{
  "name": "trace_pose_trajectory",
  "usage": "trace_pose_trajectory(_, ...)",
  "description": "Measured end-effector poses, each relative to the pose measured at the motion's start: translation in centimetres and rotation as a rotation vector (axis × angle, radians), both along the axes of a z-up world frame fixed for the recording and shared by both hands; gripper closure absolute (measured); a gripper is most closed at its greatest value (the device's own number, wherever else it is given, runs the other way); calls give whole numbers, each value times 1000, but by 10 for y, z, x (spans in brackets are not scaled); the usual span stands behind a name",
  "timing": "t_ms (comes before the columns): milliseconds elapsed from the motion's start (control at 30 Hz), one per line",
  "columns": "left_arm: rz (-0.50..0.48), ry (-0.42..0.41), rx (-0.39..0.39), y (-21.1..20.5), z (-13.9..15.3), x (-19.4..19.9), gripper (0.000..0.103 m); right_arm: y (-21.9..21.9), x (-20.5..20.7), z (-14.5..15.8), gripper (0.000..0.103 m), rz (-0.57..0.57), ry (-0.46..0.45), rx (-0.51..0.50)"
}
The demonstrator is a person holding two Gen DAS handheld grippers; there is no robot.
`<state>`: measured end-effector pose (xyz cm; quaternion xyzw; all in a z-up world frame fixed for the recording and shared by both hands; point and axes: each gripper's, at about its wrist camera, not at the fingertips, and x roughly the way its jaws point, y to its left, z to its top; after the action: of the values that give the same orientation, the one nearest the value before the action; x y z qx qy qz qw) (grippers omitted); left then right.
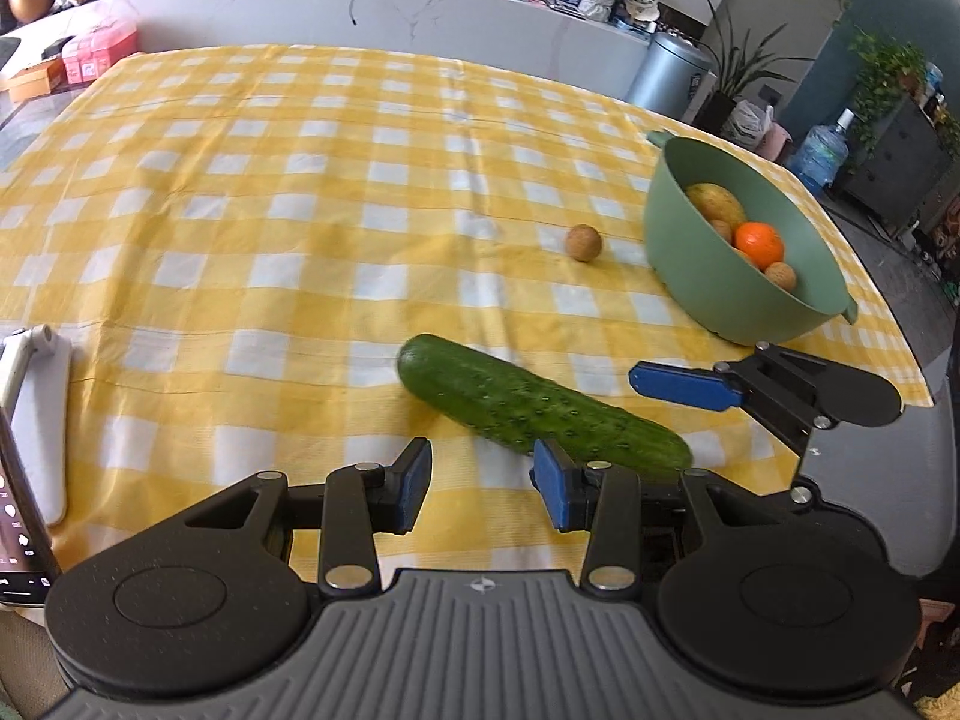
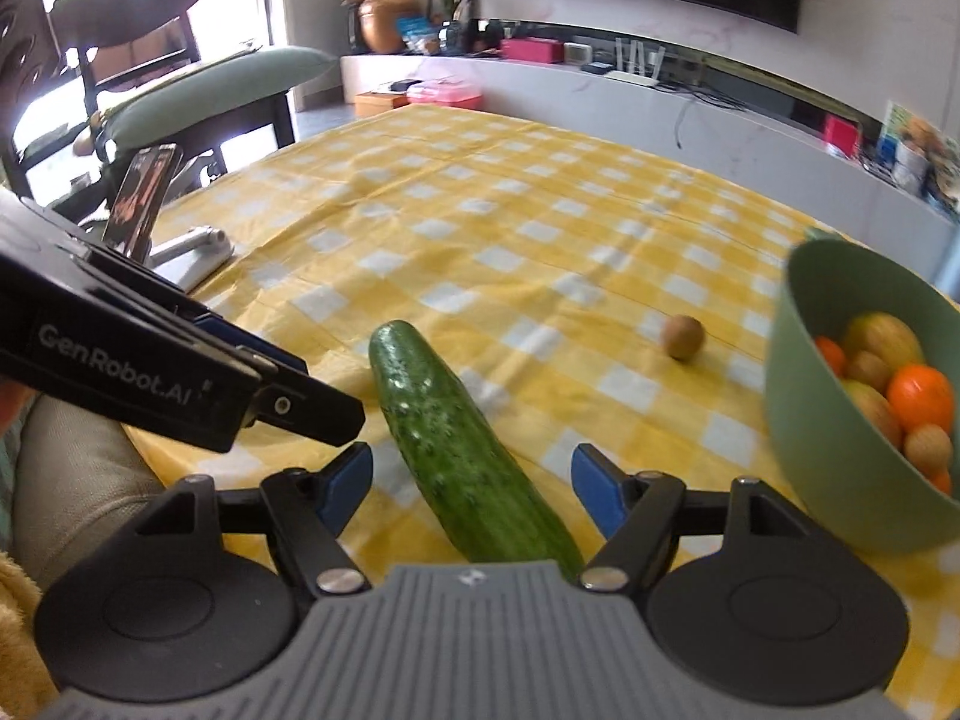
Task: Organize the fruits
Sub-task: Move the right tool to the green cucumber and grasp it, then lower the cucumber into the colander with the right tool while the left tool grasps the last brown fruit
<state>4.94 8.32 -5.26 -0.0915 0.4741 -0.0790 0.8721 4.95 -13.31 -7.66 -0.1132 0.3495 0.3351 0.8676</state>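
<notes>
A phone (image 2: pixel 143 199) leans on a white stand (image 2: pixel 192 252) at the left edge of the desk (image 1: pixel 270 180), which wears a yellow checked cloth. Most of the cloth beyond the stand is bare, all the way to the far edge.

The left tool (image 1: pixel 483 495) hangs low over the near edge. Its two blue pads are partly apart and nothing is between them. The right pad sits in front of the cucumber's near end, and I cannot tell if it touches.

The cucumber (image 1: pixel 540 405) lies flat on the cloth, close to the near edge. In the left wrist view its long side runs from the far left down to the near right. In the right wrist view it points away from the camera and leans a little left.

The right tool (image 2: pixel 471 489) is wide open, with one pad on each side of the cucumber's near half. The pads are not touching it.

Farther back and to the right, one small brown round fruit (image 1: pixel 583 242) sits alone on the cloth, near the bowl but apart from it.

The green bowl (image 1: pixel 708 294) stands near the right edge of the desk. Inside are an orange (image 1: pixel 759 245), a yellow fruit (image 1: pixel 714 201) and more small brown round fruits
</notes>
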Motion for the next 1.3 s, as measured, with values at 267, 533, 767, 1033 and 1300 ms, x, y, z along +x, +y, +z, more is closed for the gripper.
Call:
trace_pose_trajectory(267, 49, 20, -25, 18, -8, 4, 56, 29, 19, -14, 46, 116, -4, -53)
trace_pose_trajectory(533, 51, 36, -31, 19, -14, 9, 56, 24, 29, -24, 54, 150, 25, -43)
trace_pose_trajectory(767, 52, 43, -22, 18, -14, 11, 56, 22, 29, -23, 60, 203, 11, -58)
trace_pose_trajectory(1033, 36, 9, -21, 11, -7, 13, 56, 10, 24, -14, 67, 135, -19, -30)
trace_pose_trajectory(1300, -33, -77, -17, -13, 11, 24, 56, -24, 17, 7, 67, -11, -53, 65)
